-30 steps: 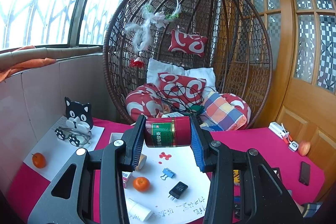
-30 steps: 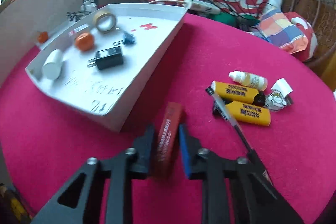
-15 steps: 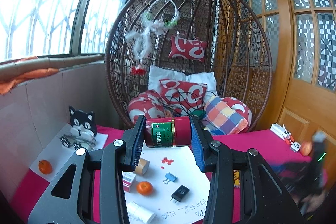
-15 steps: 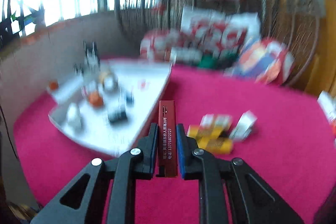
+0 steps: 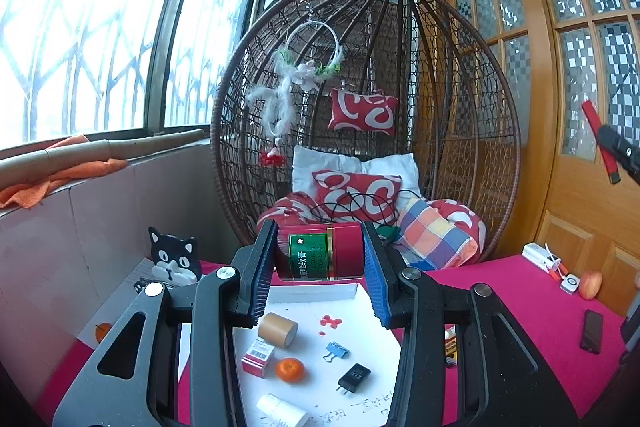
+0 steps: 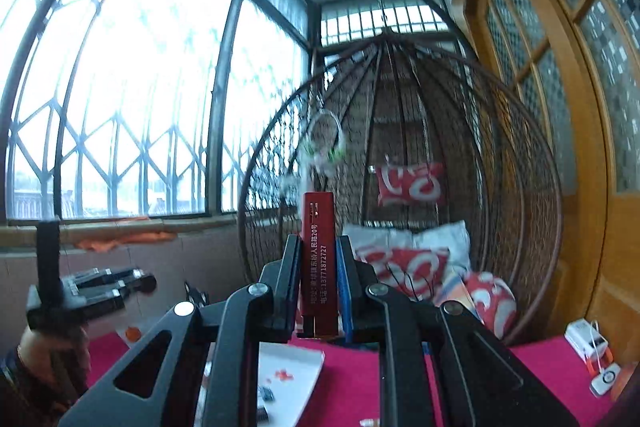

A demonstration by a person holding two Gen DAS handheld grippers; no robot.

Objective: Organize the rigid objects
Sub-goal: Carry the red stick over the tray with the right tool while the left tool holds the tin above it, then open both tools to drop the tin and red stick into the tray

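So we're maybe halfway: the white tray (image 5: 316, 293) already has a tape roll (image 5: 277, 329), small box (image 5: 258, 358), tangerine (image 5: 289, 369), binder clip (image 5: 335, 350) and charger (image 5: 354, 375) in it. Our left gripper (image 5: 319, 259) is clamped on the red can (image 5: 320, 251), lying sideways between the pads above the tray. Our right gripper (image 6: 319, 267) is squeezed tight on a slim red lighter (image 6: 318, 255) standing upright, tip poking past the fingers. Both need dropping off, we reckon.
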